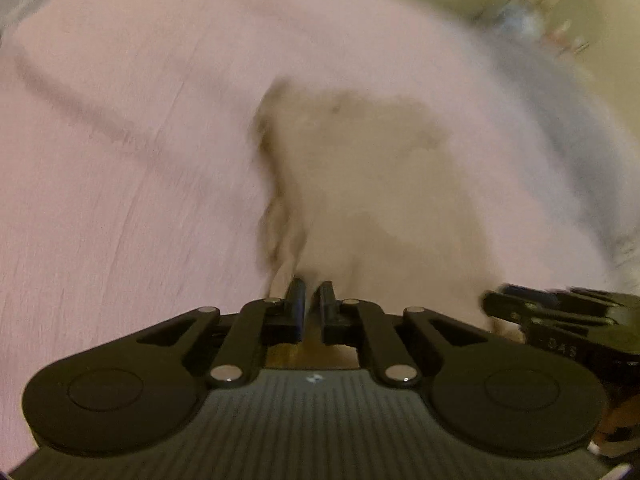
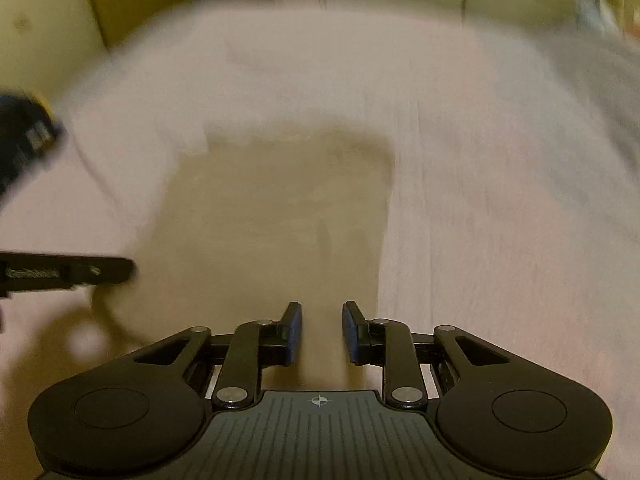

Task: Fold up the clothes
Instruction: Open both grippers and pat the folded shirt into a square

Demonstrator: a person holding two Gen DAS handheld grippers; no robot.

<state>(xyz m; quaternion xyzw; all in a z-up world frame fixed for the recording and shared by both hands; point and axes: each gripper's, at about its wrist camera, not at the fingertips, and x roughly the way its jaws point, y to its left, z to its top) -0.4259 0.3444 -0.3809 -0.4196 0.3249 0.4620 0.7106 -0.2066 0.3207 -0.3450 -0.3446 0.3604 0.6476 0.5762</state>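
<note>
Your left gripper (image 1: 311, 300) has its jaws nearly together, pinching a bunch of the beige garment (image 1: 360, 184) that runs straight ahead from the fingers. Your right gripper (image 2: 322, 330) sits with a narrow gap, nothing gripped, beige cloth lying between and ahead. The garment lies mid-bed on the pink sheet (image 1: 120, 160), long axis away from you; blur hides detail.

1. The pale garment (image 2: 280, 208) lies flat on the pink sheet (image 2: 500, 240).
2. Right of the garment, bare sheet gives free passage.
3. Left of the garment, the left gripper (image 2: 68, 270) blocks the way.
</note>
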